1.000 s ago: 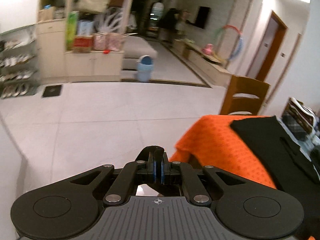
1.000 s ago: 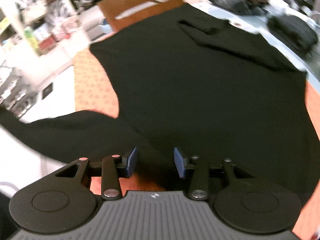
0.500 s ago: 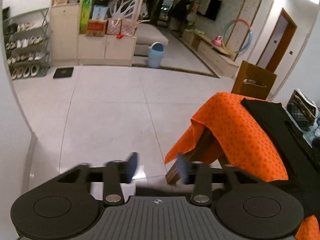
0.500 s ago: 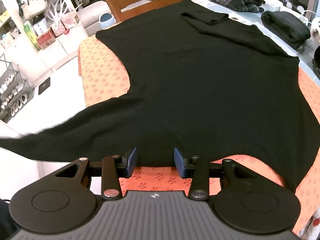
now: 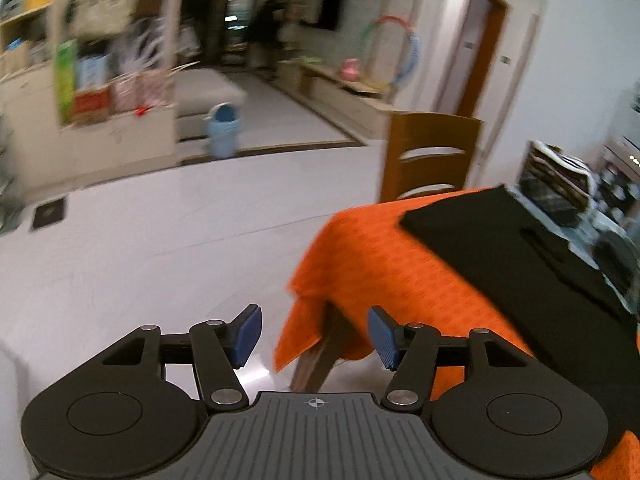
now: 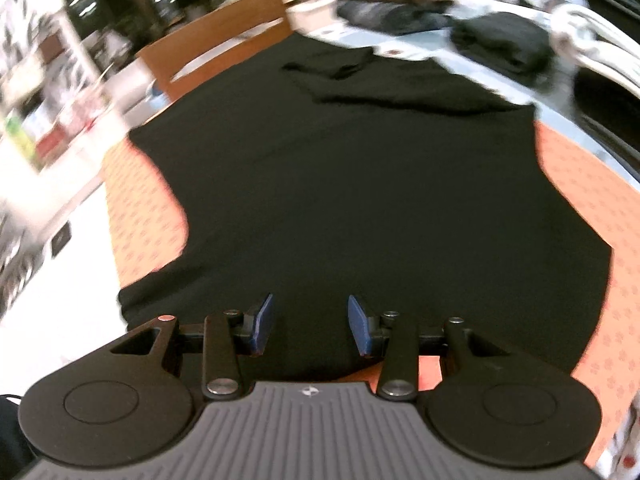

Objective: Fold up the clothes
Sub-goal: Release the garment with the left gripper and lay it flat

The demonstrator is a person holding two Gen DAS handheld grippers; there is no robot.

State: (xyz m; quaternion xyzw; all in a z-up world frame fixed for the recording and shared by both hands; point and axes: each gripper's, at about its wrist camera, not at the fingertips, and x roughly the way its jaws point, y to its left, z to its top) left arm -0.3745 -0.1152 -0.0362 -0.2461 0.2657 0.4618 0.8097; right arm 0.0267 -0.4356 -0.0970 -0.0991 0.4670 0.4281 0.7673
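Right wrist view, item one: black garment [image 6: 360, 168], a plain dark top with no print or trim visible, laid flat across an orange patterned tablecloth [image 6: 140, 196]. Fabric matte, largely smooth over the body. Far end carries a folded-over sleeve [image 6: 340, 66] lying on top of the body, with a ridge of creases running to the right of it. Left edge curves inward, exposing the cloth; lower left, a sleeve [image 6: 160, 288] runs off toward the table's left edge. Right edge slopes outward, with cloth showing beyond it. The picture is motion-blurred at the borders.

Item two: right gripper [image 6: 310, 324], blue-padded fingers spread apart, nothing between them, positioned over the near hem of the garment. Whether the pads touch the fabric cannot be told.

Item three: wooden chair [image 6: 216, 56] behind the table's far left corner; folded dark clothing [image 6: 500, 46] and further blurred piles beyond the far edge.

Left wrist view, item four: left gripper [image 5: 314, 334], blue pads wide apart and empty, held off the table's left corner over pale floor tiles [image 5: 160, 260]. The tablecloth [image 5: 380, 264] hangs over that corner, a wooden table leg [image 5: 324, 352] visible beneath. The garment [image 5: 520, 264] appears at right as a flat black sheet on the cloth, well apart from this gripper.
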